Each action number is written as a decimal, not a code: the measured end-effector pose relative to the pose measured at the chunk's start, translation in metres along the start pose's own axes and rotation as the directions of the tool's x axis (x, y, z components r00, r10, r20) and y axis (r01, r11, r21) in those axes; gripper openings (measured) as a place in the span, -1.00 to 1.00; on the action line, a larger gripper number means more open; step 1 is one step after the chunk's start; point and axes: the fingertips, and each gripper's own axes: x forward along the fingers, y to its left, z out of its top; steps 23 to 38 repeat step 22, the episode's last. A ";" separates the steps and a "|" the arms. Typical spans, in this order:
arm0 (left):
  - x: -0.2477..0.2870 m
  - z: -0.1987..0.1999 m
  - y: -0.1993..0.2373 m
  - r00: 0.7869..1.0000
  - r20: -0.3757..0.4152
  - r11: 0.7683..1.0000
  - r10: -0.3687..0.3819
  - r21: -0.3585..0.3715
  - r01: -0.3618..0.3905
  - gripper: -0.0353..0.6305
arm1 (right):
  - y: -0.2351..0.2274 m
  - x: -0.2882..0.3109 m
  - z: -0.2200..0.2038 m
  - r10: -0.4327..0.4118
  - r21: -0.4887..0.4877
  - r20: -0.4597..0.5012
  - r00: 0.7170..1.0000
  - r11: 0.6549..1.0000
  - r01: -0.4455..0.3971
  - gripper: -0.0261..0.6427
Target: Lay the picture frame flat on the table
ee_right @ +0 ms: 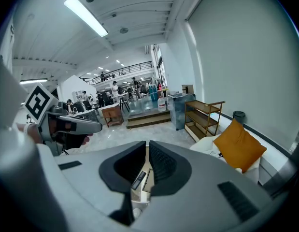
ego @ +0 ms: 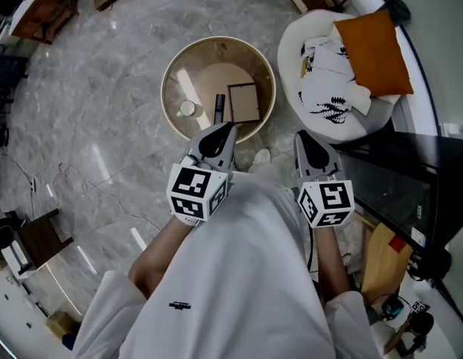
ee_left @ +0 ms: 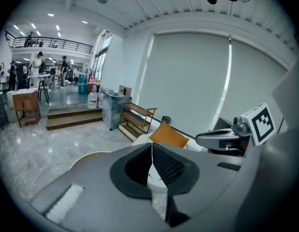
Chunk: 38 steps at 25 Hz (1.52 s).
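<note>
Looking down through the head camera, I see the picture frame on the round glass-topped table, near its middle. Its whole rectangle shows from above, so I judge it already lies flat, though a shallow lean can't be ruled out from this angle. A dark remote lies just beside its left edge, and a small white cup sits further left. My left gripper and right gripper are both pulled in near my body, short of the table. Each has its jaws together with nothing between them. Any work at the frame should stay gentle on the glass and clear of the remote.
</note>
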 end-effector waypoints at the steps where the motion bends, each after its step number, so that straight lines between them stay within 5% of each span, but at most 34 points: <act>1: 0.000 0.000 0.001 1.000 -0.001 1.000 -0.001 0.000 0.001 -0.87 | 0.001 0.001 0.001 0.000 0.001 0.001 1.000 1.000 0.000 -0.89; 38: 0.003 0.005 0.002 0.999 -0.003 0.999 -0.036 0.022 0.036 -0.87 | 0.009 -0.003 0.006 -0.024 -0.011 0.027 0.999 1.000 0.024 -0.91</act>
